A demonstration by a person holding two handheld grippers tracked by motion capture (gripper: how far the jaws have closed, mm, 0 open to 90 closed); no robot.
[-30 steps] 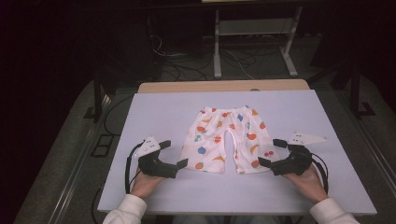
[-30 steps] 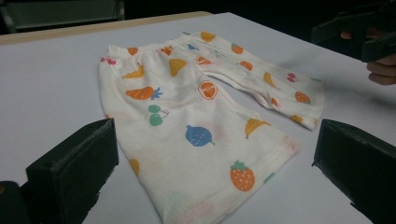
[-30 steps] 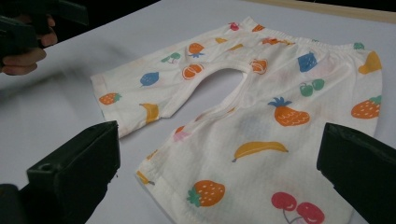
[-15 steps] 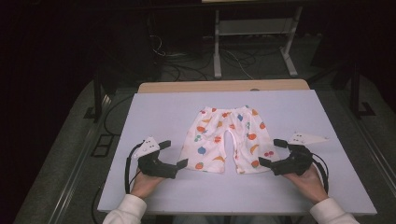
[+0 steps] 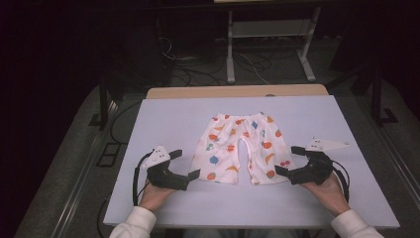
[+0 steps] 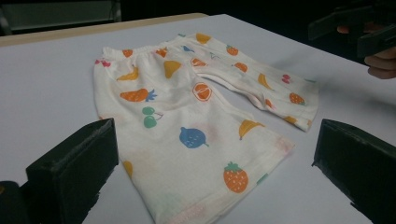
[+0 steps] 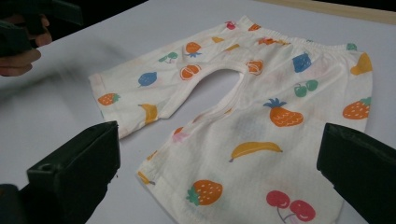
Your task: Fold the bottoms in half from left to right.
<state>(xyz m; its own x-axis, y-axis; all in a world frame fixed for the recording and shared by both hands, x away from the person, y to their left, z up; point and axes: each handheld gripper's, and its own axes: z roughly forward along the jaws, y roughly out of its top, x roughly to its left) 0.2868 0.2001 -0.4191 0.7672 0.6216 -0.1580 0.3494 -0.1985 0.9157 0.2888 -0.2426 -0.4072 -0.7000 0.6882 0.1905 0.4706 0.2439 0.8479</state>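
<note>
Change: almost nothing is seen to have shifted since the earlier frames; both grippers are found at the same spots beside the hems, and the garment lies as it did.
Meaning: the approach is judged to be paused just before a grasp, with no cloth yet taken up.
Table (image 5: 168, 124): a pale lilac top, on which everything is laid; a wooden edge is seen along its far side.
Shorts (image 5: 239, 147): spread flat at the middle of the table, waistband at the far side, both leg hems toward the near edge.
Look of the shorts: white cloth printed with small fruits, such as strawberries, bananas, cherries and a pineapple; a gathered elastic waistband is seen, and the legs are parted by a narrow gap. Only faint wrinkles are noted.
Left gripper (image 5: 186, 167): held low over the near left of the table, its jaws spread wide and aimed at the left leg hem, just beside it and not touching.
Right gripper (image 5: 290, 160): held at the near right, jaws likewise spread apart, pointed at the right leg hem from just beside it; nothing is pinched.
Next move: a short advance and a closing on each hem is judged likely, perhaps for folding.
</note>
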